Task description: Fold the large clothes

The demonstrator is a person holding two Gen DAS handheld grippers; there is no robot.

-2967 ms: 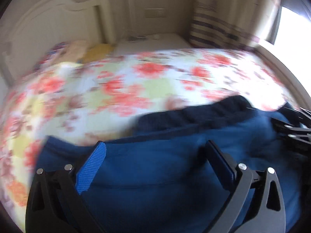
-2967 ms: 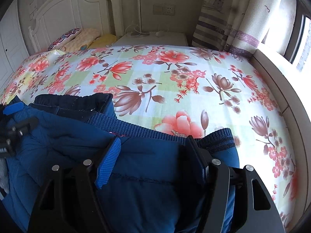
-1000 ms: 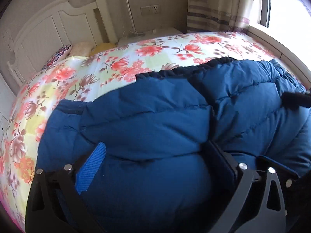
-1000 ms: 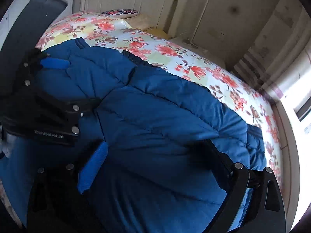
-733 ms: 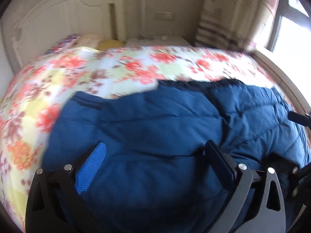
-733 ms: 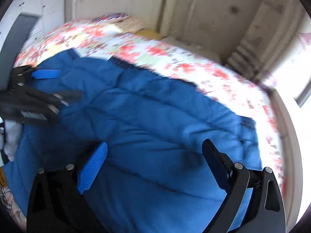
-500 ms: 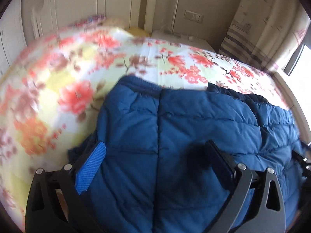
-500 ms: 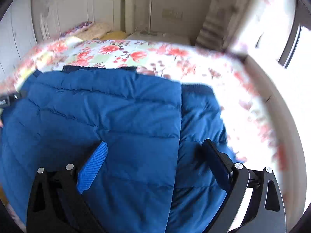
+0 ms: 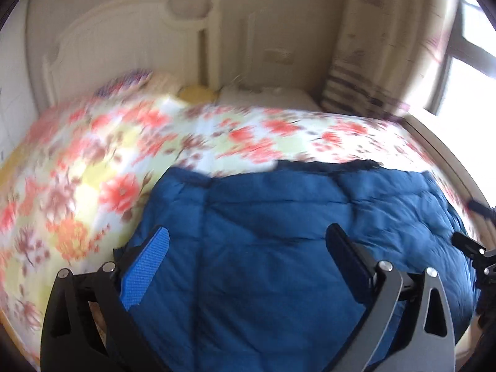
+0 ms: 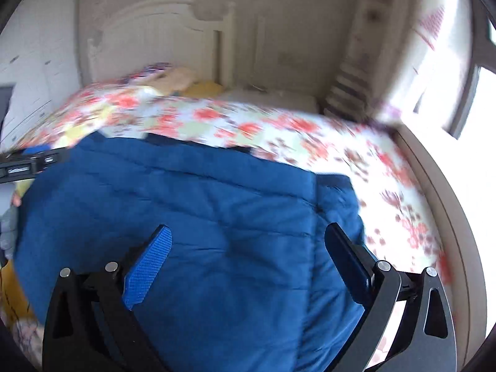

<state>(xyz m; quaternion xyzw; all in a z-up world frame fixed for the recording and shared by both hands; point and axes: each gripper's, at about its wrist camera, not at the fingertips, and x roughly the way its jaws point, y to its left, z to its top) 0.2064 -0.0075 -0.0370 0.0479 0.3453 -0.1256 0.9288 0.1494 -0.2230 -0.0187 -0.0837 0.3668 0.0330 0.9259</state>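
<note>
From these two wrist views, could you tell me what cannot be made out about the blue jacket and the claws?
- Blue jacket: near edge hidden by the left claw in the left view, cut off by the frame in both.
- Right claw: contact with fabric unclear.
- Floral bedspread: pattern motion-blurred.

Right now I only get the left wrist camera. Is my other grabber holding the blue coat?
Observer: No. The right gripper is open, jaws wide apart, pinching nothing. The blue coat lies spread in front of it.
Operator: Is the coat's window side tidy?
Observer: Not quite. The top layer ends in a straight edge, and a strip of the lower layer sticks out beyond it.
Operator: What's past the bed on the other side?
Observer: White cupboard doors stand there.
</note>
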